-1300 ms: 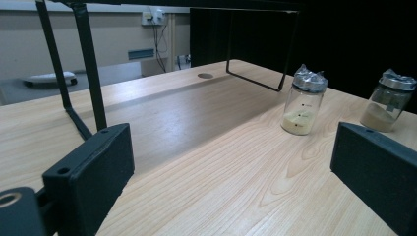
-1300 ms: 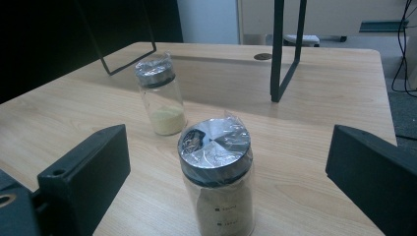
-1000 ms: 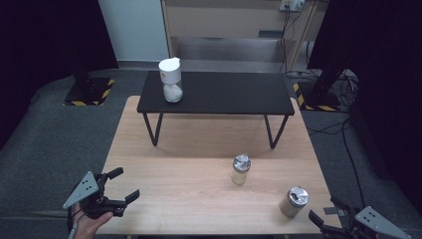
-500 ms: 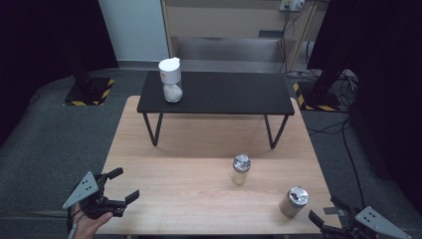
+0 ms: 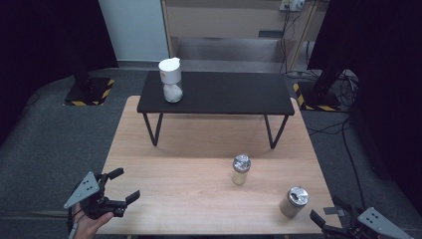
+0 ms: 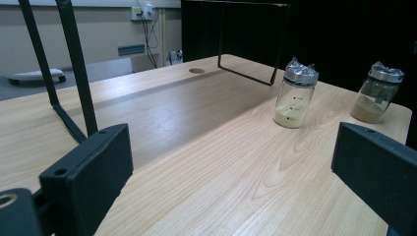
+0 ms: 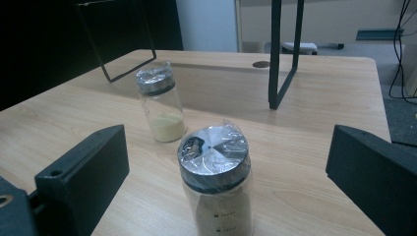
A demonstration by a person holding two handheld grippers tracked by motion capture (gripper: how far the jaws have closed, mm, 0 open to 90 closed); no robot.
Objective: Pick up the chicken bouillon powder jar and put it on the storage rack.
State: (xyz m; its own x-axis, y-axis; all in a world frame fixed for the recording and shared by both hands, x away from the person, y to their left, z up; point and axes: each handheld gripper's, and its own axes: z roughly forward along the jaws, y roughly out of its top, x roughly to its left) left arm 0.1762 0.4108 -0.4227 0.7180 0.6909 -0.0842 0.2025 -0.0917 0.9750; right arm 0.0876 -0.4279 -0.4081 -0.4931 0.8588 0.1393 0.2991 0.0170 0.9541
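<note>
Two foil-capped jars (image 7: pixel 216 187) (image 7: pixel 160 105) bear illegibly small print; both hand-held grippers (image 5: pixel 118 185) (image 5: pixel 326 219) gape, holding nothing.

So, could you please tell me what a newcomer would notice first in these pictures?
Probably the two foil-capped glass jars of powder on the wooden table: the nearer jar just ahead of the open right hand-held gripper, the other jar nearer the middle. Behind, a white-lidded jar stands on the black bench.

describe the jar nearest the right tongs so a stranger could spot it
On the light wooden table, look at the near right corner, just ahead of the right tongs. The jar there holds tan powder, darker than the pale yellow powder in the other jar.
</note>
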